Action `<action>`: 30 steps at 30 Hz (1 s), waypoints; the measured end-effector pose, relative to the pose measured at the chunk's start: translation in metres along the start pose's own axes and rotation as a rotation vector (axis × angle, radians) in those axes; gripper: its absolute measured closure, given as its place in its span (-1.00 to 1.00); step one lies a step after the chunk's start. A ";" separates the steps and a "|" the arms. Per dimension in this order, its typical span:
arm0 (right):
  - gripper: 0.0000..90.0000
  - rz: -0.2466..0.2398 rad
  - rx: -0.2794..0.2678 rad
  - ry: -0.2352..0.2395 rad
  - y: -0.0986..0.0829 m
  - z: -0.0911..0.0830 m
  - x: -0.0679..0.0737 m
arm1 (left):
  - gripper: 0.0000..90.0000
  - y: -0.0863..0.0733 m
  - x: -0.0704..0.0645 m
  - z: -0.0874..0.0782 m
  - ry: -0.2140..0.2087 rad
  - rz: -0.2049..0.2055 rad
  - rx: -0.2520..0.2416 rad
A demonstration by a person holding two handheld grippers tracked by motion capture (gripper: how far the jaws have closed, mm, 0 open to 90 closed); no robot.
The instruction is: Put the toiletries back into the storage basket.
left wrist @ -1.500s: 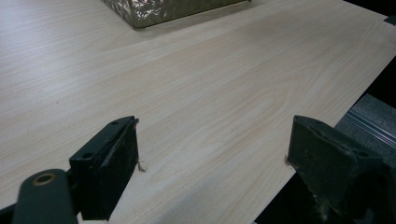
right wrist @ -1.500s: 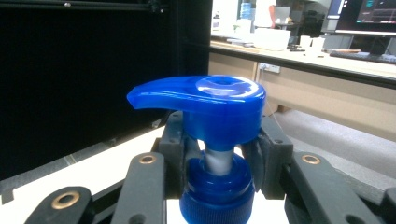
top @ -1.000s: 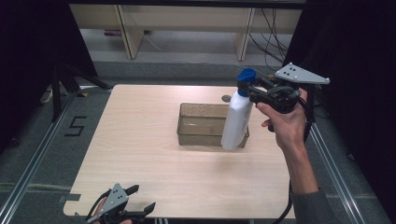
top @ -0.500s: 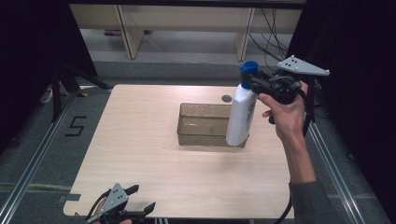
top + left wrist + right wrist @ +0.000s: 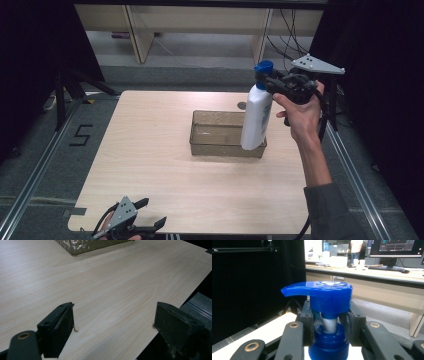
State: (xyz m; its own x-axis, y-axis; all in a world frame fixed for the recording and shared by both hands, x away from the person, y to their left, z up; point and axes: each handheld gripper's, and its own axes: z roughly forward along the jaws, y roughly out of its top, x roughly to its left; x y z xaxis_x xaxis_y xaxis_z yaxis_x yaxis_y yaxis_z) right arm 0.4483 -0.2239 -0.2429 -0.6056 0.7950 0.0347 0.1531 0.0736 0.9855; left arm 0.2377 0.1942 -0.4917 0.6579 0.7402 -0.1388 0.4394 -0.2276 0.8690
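A white pump bottle (image 5: 256,117) with a blue pump head (image 5: 263,67) hangs upright in the air over the right end of a clear rectangular container (image 5: 220,134) on the table. My right gripper (image 5: 273,84) is shut on the bottle's neck just under the pump head. In the right gripper view the pads (image 5: 308,322) clamp the white stem of the blue pump head (image 5: 322,296). My left gripper (image 5: 150,220) rests low at the table's front left edge, open. Its jaws stand wide apart over bare wood in the left gripper view (image 5: 113,325).
The light wooden table (image 5: 150,150) has a small dark round mark (image 5: 242,105) behind the container. A corner of the container (image 5: 85,246) appears at the top of the left gripper view. Shelving stands beyond the table's far edge.
My right gripper has carried the bottle slightly right and upward over the container's right end. The left gripper has stayed where it was.
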 end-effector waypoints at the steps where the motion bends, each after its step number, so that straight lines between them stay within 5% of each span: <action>1: 0.46 0.003 0.001 0.001 -0.001 0.002 -0.001 | -0.65 0.000 0.000 0.000 -0.001 -0.003 -0.004; 30: 0.46 0.013 0.021 -0.071 -0.024 0.036 -0.028 | -0.65 -0.001 0.000 0.000 -0.004 -0.007 0.001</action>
State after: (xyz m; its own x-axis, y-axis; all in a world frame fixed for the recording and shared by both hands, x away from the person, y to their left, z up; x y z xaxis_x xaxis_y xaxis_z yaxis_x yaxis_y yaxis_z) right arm 0.4896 -0.2268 -0.2733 -0.5463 0.8368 0.0351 0.1774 0.0746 0.9813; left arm 0.2377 0.1947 -0.4922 0.6573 0.7393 -0.1466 0.4445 -0.2232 0.8675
